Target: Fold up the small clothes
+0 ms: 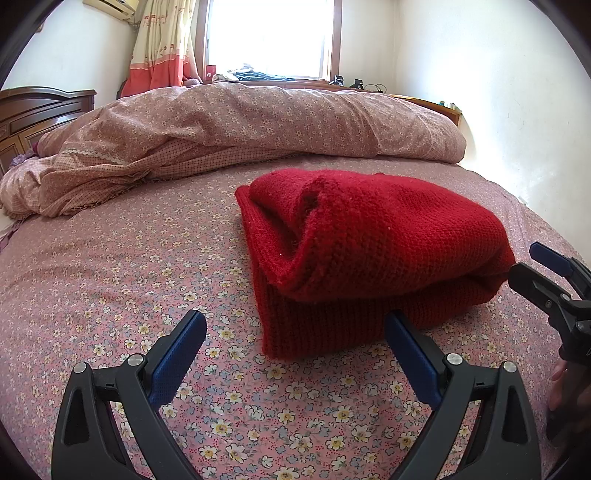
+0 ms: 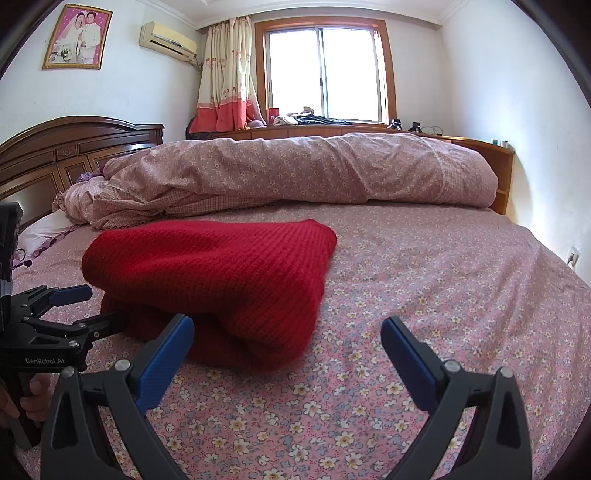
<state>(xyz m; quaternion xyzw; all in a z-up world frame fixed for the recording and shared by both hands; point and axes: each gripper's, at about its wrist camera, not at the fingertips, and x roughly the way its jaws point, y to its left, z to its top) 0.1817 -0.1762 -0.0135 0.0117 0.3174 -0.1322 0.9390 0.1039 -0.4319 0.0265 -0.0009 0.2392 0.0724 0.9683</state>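
Both grippers, left gripper (image 1: 295, 339) and right gripper (image 2: 288, 345), gape wide and empty just short of the red knit sweater (image 1: 369, 251), folded on the floral bedsheet (image 1: 110, 266). Soft, thick, floppy knit; probably best pinched at its layered near edge.

before me: a floral bedsheet (image 2: 369, 387) in pink over the mattress, a rolled quilt (image 2: 295, 170) lying across its far side, and a dark wooden headboard (image 2: 55, 147) to my left. on the back wall i count a bright window (image 2: 325, 74), a cream-and-coral curtain (image 2: 225, 74), an air conditioner (image 2: 168, 40) and a framed wedding portrait (image 2: 78, 36). clutter sits on the wooden ledge (image 2: 332, 131) under the window.
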